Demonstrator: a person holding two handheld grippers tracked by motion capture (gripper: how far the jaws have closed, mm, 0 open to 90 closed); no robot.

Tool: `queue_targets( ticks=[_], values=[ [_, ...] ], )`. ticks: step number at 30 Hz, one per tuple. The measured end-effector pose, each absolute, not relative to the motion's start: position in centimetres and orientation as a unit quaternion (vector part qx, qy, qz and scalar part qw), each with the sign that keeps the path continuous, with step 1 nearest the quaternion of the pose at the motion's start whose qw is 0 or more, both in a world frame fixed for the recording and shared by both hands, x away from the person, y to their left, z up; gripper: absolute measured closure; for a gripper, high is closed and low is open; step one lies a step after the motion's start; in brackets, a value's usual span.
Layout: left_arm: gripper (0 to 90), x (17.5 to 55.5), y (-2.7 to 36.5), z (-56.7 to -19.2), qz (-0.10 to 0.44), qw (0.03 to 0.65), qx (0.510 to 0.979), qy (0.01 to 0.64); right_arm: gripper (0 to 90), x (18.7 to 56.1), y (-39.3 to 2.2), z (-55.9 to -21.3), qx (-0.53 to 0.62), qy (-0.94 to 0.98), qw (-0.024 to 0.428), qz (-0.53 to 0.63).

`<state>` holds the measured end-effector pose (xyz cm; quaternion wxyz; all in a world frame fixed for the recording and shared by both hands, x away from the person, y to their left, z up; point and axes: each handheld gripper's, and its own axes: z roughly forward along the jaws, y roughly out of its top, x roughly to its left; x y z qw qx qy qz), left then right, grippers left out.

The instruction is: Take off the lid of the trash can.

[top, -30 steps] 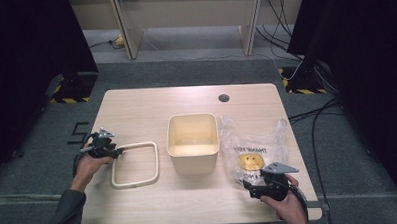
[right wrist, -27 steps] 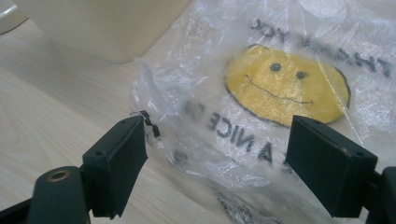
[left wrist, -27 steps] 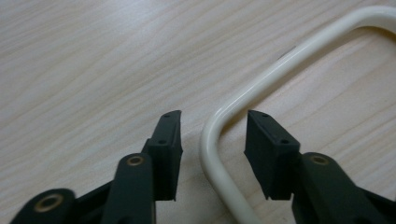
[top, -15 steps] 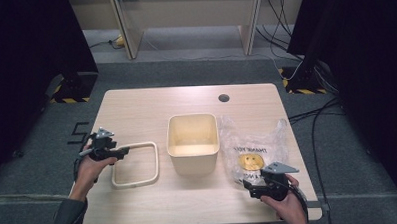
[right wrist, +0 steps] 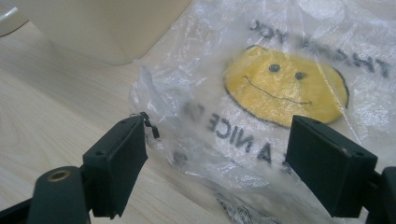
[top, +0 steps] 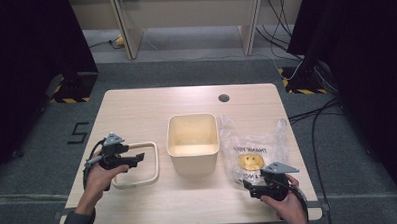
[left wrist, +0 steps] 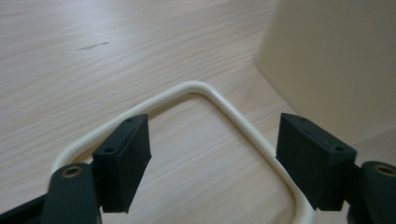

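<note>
A cream rectangular ring [top: 151, 166] lies flat on the table, left of an open cream bin [top: 192, 142]. My left gripper [top: 138, 159] hovers over the ring's left part. Its jaws have just been opening and its pads touch nothing. In the left gripper view the ring's corner [left wrist: 196, 87] curves on the wood below my left gripper [left wrist: 212, 126]. A clear plastic bag [top: 253, 150] with a yellow smiley lies right of the bin. My right gripper [top: 249, 185] stands open at its near edge. In the right gripper view the bag [right wrist: 285, 88] lies beyond my right gripper [right wrist: 218, 123].
The bin [left wrist: 336, 56] stands close on the right in the left gripper view, and the bin [right wrist: 107, 28] sits at the upper left in the right gripper view. A round cable hole [top: 224, 97] sits near the table's far edge. Bare wood [top: 136, 114] stretches behind the ring.
My left gripper has shifted from the ring's far-left corner to over its left side, a little nearer and to the right, with its jaws wider. The right hand, the bag and the bin are unmoved.
</note>
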<state>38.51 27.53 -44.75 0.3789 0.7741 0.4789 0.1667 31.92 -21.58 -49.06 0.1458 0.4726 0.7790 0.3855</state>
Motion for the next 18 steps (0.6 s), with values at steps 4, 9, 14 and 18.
queue_targets(
  ticks=[4, 9, 14, 18],
  values=[
    [20.6, 37.7, 26.2, -44.7, 0.155, 0.394, 0.774, 0.472, 20.1, 31.9, -21.6, -49.0, 0.473, 0.778, 0.146, 0.386],
    [16.0, 37.1, 25.1, -44.7, 0.142, 0.408, 0.779, 0.455, 20.1, 31.9, -21.6, -49.1, 0.473, 0.779, 0.145, 0.386],
    [16.1, 36.5, 24.3, -44.6, 0.137, 0.418, 0.782, 0.441, 20.0, 31.9, -21.6, -49.1, 0.473, 0.778, 0.145, 0.387],
    [16.1, 35.8, 23.6, -44.9, 0.136, 0.42, 0.788, 0.429, 20.1, 31.9, -21.7, -49.0, 0.473, 0.778, 0.146, 0.387]
  ],
)
